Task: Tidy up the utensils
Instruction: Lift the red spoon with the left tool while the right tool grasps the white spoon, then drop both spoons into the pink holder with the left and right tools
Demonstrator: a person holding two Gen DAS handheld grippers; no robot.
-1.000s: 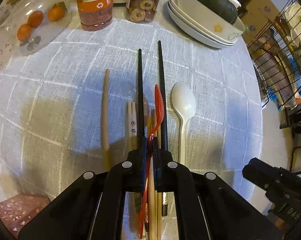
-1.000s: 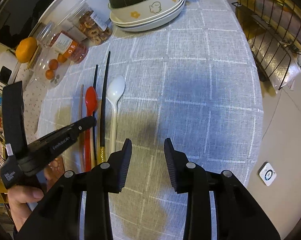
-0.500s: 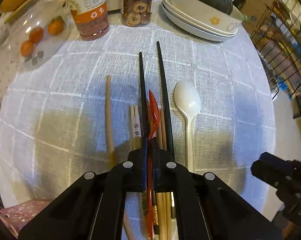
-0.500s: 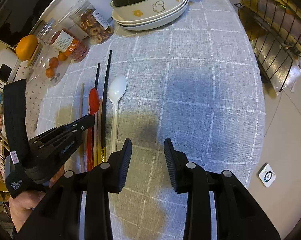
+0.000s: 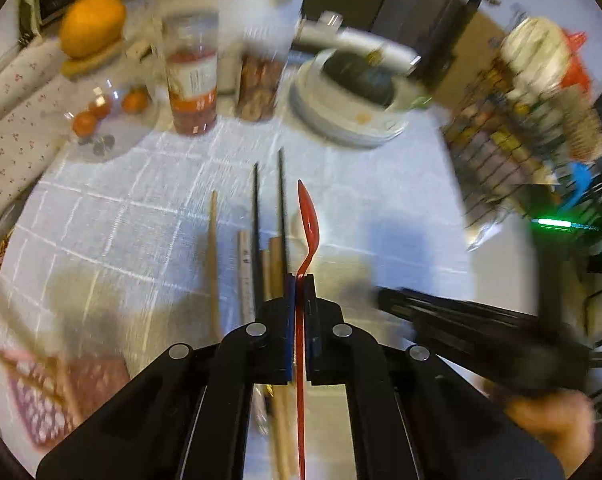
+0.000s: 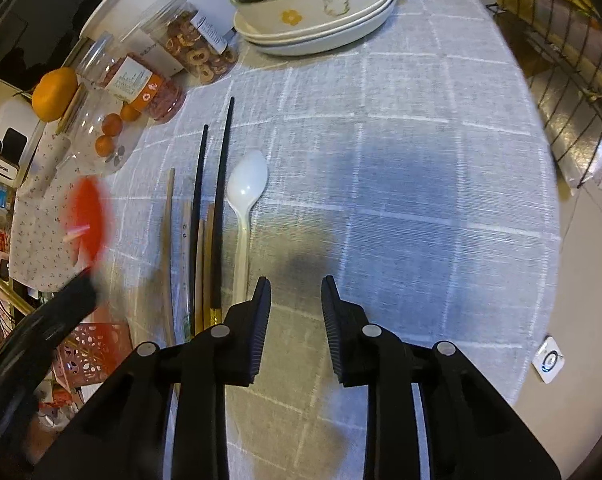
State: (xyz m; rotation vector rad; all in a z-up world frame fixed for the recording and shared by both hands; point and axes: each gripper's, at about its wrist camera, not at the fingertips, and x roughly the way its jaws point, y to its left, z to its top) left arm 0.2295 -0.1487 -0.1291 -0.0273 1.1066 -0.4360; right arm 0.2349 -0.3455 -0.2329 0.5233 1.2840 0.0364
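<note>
Chopsticks [image 6: 217,216] beside white spoon [image 6: 247,188], red spoon [image 5: 308,224] pinched in left gripper [image 5: 299,280], right gripper [image 6: 295,292] agape.

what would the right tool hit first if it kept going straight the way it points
Probably just bare tablecloth: the open right tool aims past the white spoon, which lies left of its line. Depth is uncertain.

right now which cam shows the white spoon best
The right wrist view: the white spoon lies whole and sharp on the cloth beside the black chopsticks. In the left wrist view it is mostly hidden behind the red spoon and blurred.
</note>
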